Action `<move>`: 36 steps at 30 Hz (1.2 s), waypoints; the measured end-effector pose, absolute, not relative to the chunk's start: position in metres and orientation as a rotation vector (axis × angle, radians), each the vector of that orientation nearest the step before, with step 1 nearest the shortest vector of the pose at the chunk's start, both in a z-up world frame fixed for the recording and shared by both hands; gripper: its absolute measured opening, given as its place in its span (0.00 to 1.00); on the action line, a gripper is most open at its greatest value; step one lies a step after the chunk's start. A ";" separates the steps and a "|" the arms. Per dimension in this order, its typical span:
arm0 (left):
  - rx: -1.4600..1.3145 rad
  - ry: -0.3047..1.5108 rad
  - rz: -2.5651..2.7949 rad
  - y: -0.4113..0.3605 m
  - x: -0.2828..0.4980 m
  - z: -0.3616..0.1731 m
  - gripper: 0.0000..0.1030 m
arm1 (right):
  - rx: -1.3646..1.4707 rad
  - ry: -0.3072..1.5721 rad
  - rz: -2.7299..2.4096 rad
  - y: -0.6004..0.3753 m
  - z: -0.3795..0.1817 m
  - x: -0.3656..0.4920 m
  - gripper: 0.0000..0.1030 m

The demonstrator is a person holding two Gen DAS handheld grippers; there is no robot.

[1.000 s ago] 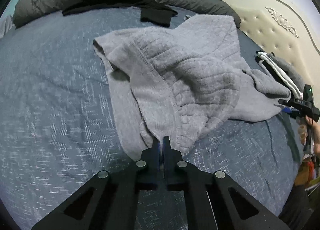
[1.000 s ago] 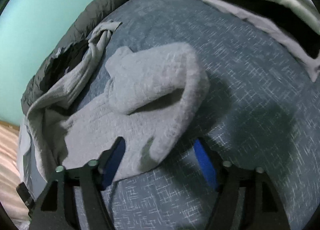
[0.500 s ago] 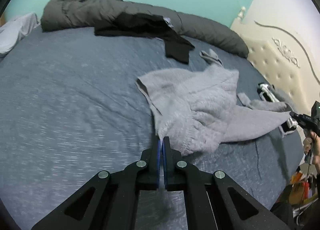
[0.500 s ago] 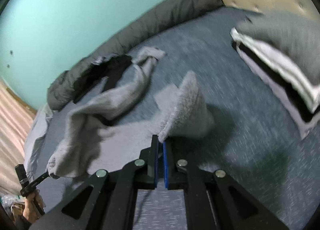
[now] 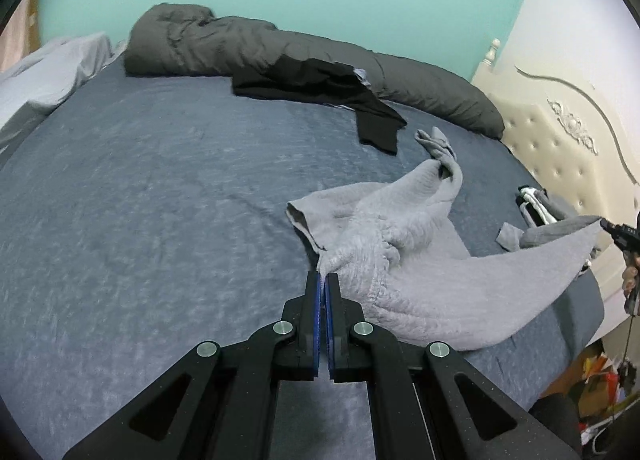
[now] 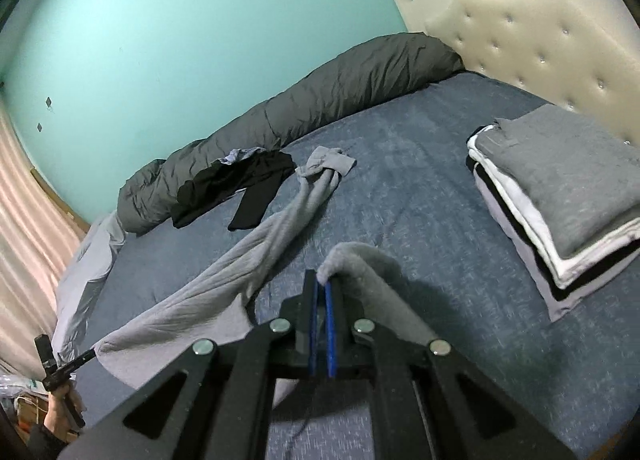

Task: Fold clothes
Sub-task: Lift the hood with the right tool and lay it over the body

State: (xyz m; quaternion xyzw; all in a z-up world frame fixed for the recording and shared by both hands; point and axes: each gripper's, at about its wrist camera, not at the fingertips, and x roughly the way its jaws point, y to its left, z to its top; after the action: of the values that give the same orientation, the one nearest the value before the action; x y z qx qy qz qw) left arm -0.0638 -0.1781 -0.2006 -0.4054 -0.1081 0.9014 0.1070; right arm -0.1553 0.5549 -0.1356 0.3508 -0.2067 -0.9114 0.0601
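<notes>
Left gripper (image 5: 323, 280) pinching one corner of the grey sweater (image 5: 420, 260), fingers pressed together on the fabric. Right gripper (image 6: 322, 286) clamped the same way on another corner, cloth draped over its right finger. Sweater lifted and stretched between the two above the blue bed (image 5: 160, 200), one sleeve trailing on the bedding toward the black garment (image 5: 320, 84). Stack of folded clothes (image 6: 560, 196) resting near the headboard (image 6: 540, 40).

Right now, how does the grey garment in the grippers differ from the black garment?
The grey garment is lifted and stretched between the left gripper and right gripper; the black garment lies crumpled and untouched against the dark duvet. Grey looks thick and fleecy; black looks thinner. Both are unfolded.
</notes>
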 end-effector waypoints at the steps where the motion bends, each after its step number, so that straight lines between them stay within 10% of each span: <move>1: -1.197 -0.340 2.662 -0.187 -0.058 -0.202 0.01 | 1.064 -0.622 -2.753 0.555 -0.136 -0.153 0.03; 24: -1.396 -0.446 2.705 -0.257 -0.015 -0.260 0.00 | 1.518 -0.499 -2.426 0.504 -0.257 -0.120 0.05; 36: -1.426 -0.384 2.643 -0.221 -0.034 -0.283 0.00 | 1.575 -0.549 -2.544 0.573 -0.222 -0.099 0.27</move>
State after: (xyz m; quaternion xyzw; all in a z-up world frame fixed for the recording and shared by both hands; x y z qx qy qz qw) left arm -0.0336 -0.2214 -0.2831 -0.4701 -0.1267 0.8716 0.0570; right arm -0.0993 0.5733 -0.2217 0.5171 -0.1803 -0.8352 0.0499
